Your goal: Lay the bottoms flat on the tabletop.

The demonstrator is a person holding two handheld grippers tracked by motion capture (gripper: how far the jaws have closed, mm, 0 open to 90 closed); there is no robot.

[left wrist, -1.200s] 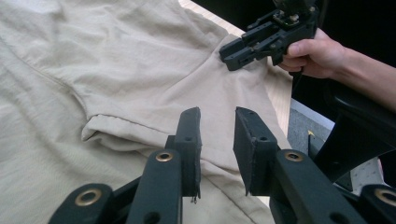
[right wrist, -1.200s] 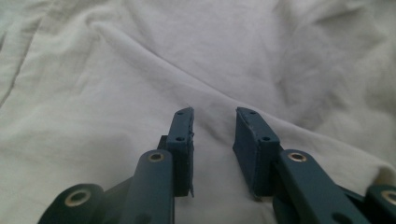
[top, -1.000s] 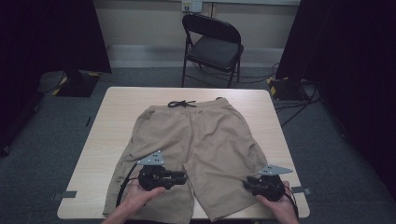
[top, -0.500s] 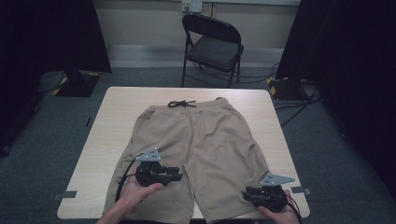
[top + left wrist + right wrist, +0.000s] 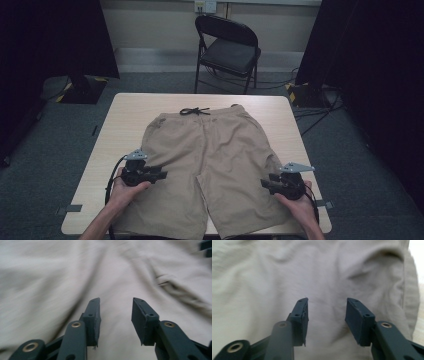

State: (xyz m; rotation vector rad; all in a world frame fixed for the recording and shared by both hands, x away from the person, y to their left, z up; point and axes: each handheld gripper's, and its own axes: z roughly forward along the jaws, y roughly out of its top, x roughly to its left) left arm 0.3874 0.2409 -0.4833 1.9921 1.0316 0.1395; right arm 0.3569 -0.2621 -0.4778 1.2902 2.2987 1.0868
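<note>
- A light wooden table [image 5: 130, 107] carries a pair of tan shorts [image 5: 210, 150] laid flat, waistband at the far side and both leg openings toward the person. The shorts lie under and ahead of both grippers.
- A black folding chair [image 5: 227, 47] stands on the grey floor beyond the table, well away from either gripper.
- The person's forearms enter from the near edge, each hand holding a gripper low over one leg of the shorts.
- The left gripper [image 5: 159, 174] sits over the outer part of the left leg, its jaws pointing inward across the cloth. In the left gripper view [image 5: 115, 315] the jaws are spread, with only blurred, creased fabric between and beyond them; nothing is pinched.
- The right gripper [image 5: 265, 184] is at the outer edge of the right leg, near the hem, also pointing inward. In the right gripper view [image 5: 326, 316] the jaws stand apart over rumpled cloth, with a folded side seam just to their right.
- Compared with half a second ago, the left gripper has slid slightly farther from the person and the right gripper has come up and inward from the table's near corner.
- Judged from this, both grippers are lining up on the shorts' outer edges, likely to grasp for a fold; no grasp is made yet.
- A black drawstring bow [image 5: 195, 111] lies at the waistband, far ahead of both grippers.
</note>
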